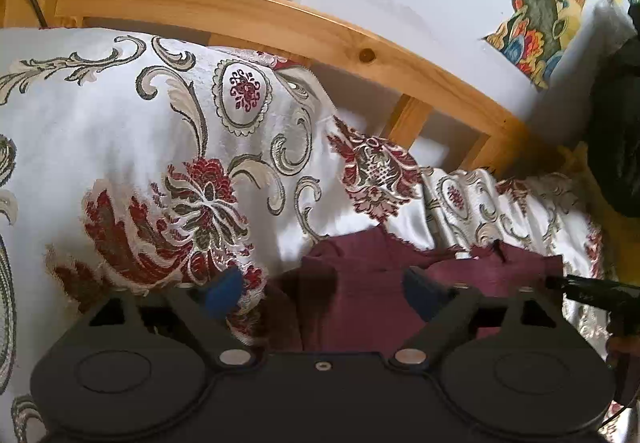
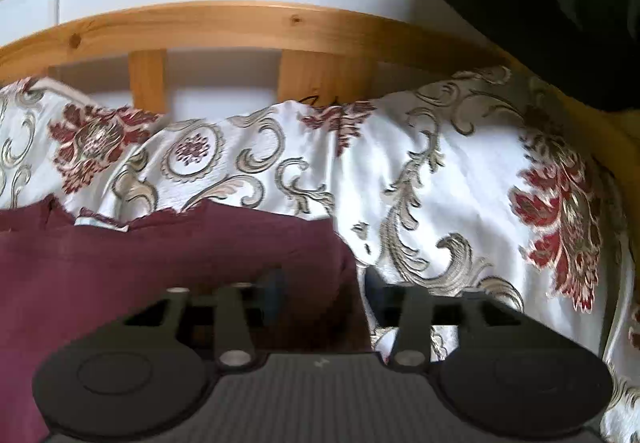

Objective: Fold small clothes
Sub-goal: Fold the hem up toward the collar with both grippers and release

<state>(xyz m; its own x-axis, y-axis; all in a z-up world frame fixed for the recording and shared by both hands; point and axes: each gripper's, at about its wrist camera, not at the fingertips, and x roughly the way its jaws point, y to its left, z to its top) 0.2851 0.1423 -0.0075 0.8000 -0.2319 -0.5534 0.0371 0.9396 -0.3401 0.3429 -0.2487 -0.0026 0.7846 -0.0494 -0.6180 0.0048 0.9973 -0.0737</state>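
Left wrist view: my left gripper (image 1: pixel 324 293) hangs spread wide over the maroon garment (image 1: pixel 372 295); my right gripper (image 2: pixel 322 293) straddles its edge, unclenched, on the embroidered bedspread (image 2: pixel 460 171).

Wooden headboard (image 2: pixel 256 25) blocks the far side; bedspread (image 2: pixel 460 179) lies open right of the maroon garment (image 2: pixel 160 255)

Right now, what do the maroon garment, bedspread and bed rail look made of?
Maroon garment: soft matte woven or knit cloth, likely cotton; it creases with no shine.
Bedspread: glossy white satin-like brocade, raised red and grey floral motifs catching light.
Bed rail: pale wood, probably varnished pine, with visible knots and grain.
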